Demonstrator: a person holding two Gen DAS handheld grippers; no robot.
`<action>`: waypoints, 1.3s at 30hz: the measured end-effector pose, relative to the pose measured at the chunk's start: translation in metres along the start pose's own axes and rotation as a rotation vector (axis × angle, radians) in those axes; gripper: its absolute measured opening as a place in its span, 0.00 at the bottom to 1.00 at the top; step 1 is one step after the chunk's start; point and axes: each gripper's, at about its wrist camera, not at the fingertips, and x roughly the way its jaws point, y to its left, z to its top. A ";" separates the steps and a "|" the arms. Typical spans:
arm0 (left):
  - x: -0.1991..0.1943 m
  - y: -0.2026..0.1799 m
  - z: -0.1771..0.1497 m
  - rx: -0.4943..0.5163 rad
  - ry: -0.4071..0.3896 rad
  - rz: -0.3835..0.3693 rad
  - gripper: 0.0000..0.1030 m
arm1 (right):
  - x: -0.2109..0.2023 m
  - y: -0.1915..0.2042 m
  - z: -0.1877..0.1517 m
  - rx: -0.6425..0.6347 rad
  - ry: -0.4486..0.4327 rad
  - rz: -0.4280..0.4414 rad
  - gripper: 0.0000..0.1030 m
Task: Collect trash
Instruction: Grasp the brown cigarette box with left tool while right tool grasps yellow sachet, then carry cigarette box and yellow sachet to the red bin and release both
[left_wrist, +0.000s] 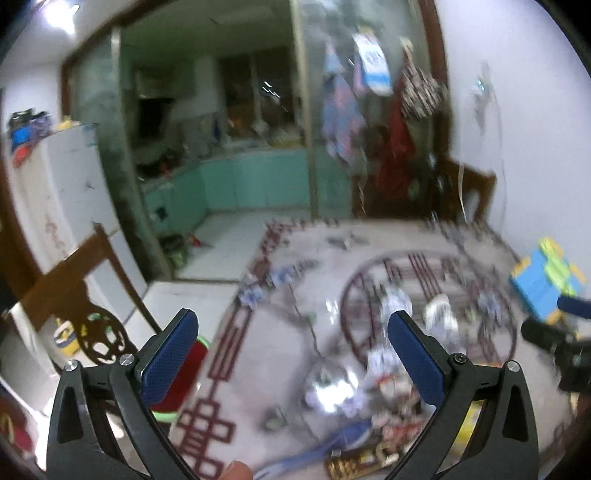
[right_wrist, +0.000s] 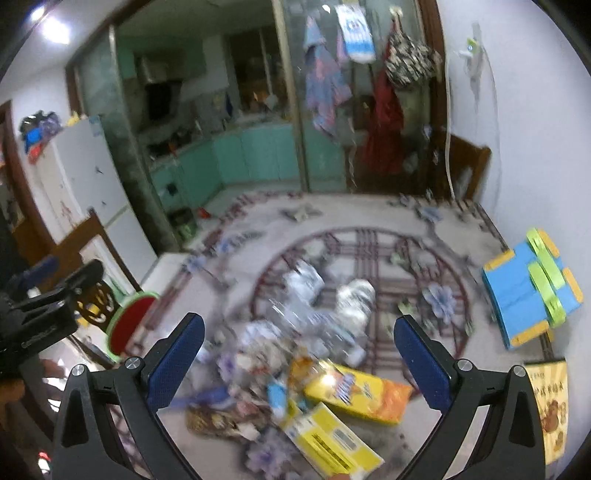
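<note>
A heap of trash lies on a patterned rug (right_wrist: 369, 221): a yellow and orange snack bag (right_wrist: 358, 391), a yellow box (right_wrist: 332, 439), crumpled clear plastic bottles (right_wrist: 354, 299) and wrappers. My right gripper (right_wrist: 299, 332) hovers above the heap, open, with nothing between its blue pads. My left gripper (left_wrist: 291, 328) is open too and holds nothing, up over the rug's left part with the blurred trash pile (left_wrist: 369, 387) below and to its right. Each gripper shows at the edge of the other's view.
A red round stool with a green rim (right_wrist: 129, 321) and a dark wooden chair (left_wrist: 74, 288) stand left of the rug. A blue and yellow toy box (right_wrist: 528, 295) sits at the right by the wall. A white fridge (right_wrist: 88, 177) and a green kitchen lie beyond.
</note>
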 end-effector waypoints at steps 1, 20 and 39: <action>0.012 -0.001 -0.006 -0.004 0.062 -0.063 1.00 | 0.006 -0.008 -0.005 0.018 0.050 -0.004 1.00; 0.120 -0.070 -0.143 0.453 0.605 -0.554 0.66 | 0.133 -0.042 -0.125 -0.302 0.669 0.126 0.71; 0.068 0.009 -0.085 0.008 0.504 -0.467 0.33 | 0.053 -0.034 -0.053 -0.027 0.388 0.224 0.35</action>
